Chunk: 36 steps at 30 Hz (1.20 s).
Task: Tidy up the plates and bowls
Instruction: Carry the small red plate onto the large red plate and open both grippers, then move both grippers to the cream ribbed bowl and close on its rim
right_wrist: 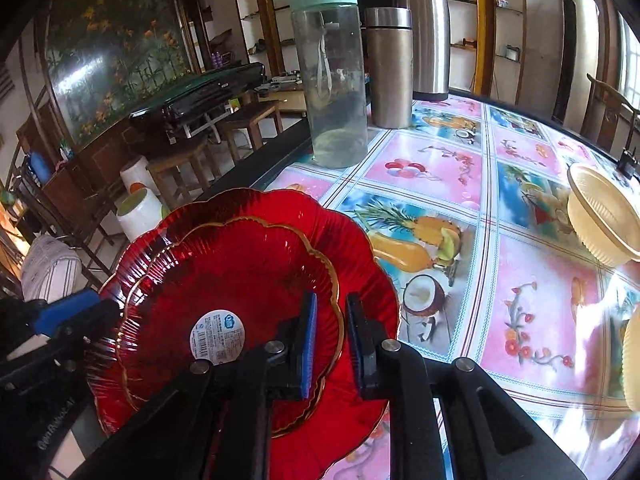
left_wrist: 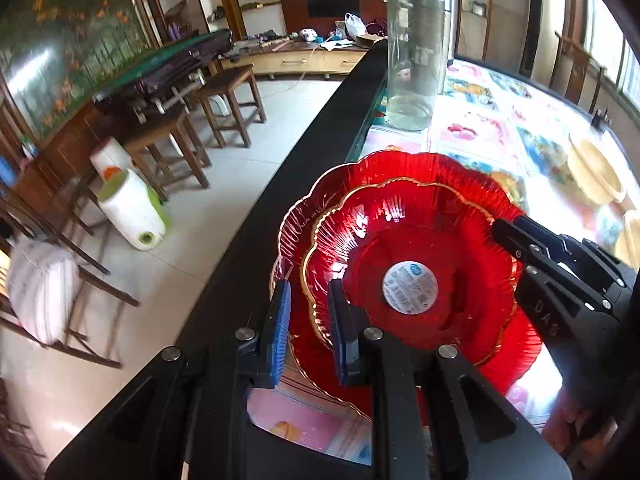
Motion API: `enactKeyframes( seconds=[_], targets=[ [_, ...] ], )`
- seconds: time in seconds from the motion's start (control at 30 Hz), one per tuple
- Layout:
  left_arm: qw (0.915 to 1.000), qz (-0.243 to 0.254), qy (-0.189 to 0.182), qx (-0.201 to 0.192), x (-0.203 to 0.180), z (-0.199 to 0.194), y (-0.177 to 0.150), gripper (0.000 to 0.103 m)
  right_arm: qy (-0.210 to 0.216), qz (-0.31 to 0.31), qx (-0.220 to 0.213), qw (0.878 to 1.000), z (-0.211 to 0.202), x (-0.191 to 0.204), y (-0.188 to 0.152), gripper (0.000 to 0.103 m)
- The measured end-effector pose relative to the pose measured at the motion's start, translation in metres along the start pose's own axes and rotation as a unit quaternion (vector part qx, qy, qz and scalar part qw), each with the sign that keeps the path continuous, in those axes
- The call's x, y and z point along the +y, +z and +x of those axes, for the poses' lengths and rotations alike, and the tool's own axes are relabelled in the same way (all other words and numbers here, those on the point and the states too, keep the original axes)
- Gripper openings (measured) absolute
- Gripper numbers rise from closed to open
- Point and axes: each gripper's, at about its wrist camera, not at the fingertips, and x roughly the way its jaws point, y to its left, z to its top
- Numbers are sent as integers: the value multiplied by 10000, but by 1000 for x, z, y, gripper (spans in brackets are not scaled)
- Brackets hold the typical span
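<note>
Two red scalloped glass plates are stacked on the table, the smaller plate (left_wrist: 420,240) (right_wrist: 240,272) inside the larger plate (left_wrist: 380,168) (right_wrist: 360,256). A round label sits in the smaller plate's middle. My left gripper (left_wrist: 309,292) straddles the smaller plate's near-left rim, jaws slightly apart and not pressing on it. My right gripper (right_wrist: 332,300) straddles the opposite rim the same way, with a gap showing beside the glass. Each gripper shows in the other's view: the right gripper (left_wrist: 508,236) and the left gripper (right_wrist: 80,312). Two cream ribbed bowls (right_wrist: 604,216) (right_wrist: 634,364) stand at the right.
A clear bottle with a mint lid (right_wrist: 332,80), a steel flask (right_wrist: 390,68) and a steel kettle (right_wrist: 428,36) stand at the table's far side. The table's black edge (left_wrist: 280,200) runs just left of the plates. Beyond it are the floor, stools and white jugs.
</note>
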Motion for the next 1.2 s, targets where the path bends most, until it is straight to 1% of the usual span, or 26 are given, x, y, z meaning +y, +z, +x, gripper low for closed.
enactKeyframes(
  seconds=[0.07,0.13,0.2,0.23,0.27,0.33,0.43,0.47,0.5,0.57,0.63,0.67,0.7,0.77,0.8,0.87,0.93,1.0,1.07,1.13,1.2],
  targets=[
    [9994,-202,-288,31,6,-3,-1,17,-6,-27,-84,10000,-2,-1,1,20],
    [9979,-371,-526,-33,10,-9,-2,18,113,97,-259,9996,-12,-7,2,25],
    [9966,-462,-662,-170,9,-18,-3,35,235,252,-536,9980,-22,-16,4,31],
    [9957,-490,-736,-262,7,-25,-4,53,283,329,-664,9968,-26,-20,5,38],
    [9946,-491,-825,-388,3,-32,-5,68,339,427,-795,9953,-32,-26,5,44],
    [9931,-393,-939,-583,-7,-45,-7,73,450,630,-1007,9919,-43,-36,5,50],
    [9899,-86,-1205,-743,-34,-61,-9,73,555,790,-1171,9884,-54,-50,7,53],
    [9884,42,-1310,-762,-43,-65,-10,74,559,831,-1211,9876,-58,-55,6,56],
    [9862,261,-1449,-763,-60,-68,-12,74,578,874,-1256,9865,-63,-63,4,57],
    [9828,549,-1604,-735,-84,-71,-14,74,576,966,-1345,9845,-73,-78,1,58],
    [9775,829,-1829,-640,-111,-73,-17,74,523,1078,-1491,9815,-87,-99,-7,59],
    [9756,893,-1917,-589,-119,-73,-18,74,477,1144,-1577,9797,-97,-112,-12,61],
    [9719,999,-2079,-476,-133,-74,-19,74,428,1210,-1657,9778,-105,-125,-18,62],
    [9656,1133,-2323,-296,-154,-73,-18,74,344,1338,-1813,9737,-123,-148,-30,67],
    [9614,1175,-2482,-166,-167,-72,-14,74,290,1398,-1889,9715,-132,-163,-37,67],
    [9557,1219,-2679,21,-184,-69,-9,74,189,1484,-1937,9696,-148,-189,-46,67],
    [9512,1173,-2838,306,-205,-64,-2,74,139,1524,-1861,9705,-161,-216,-54,68],
    [9466,1120,-2972,563,-223,-57,8,74,231,1684,-1742,9699,-173,-246,-61,68],
    [9455,1013,-2983,822,-239,-49,16,73,466,1876,-1435,9706,-180,-275,-64,69],
    [9418,929,-3047,1070,-256,-39,23,73,730,2130,-1228,9665,-187,-305,-68,69],
    [9425,868,-3000,1188,-270,-32,31,73,838,2458,-955,9610,-188,-335,-70,69]
  ],
)
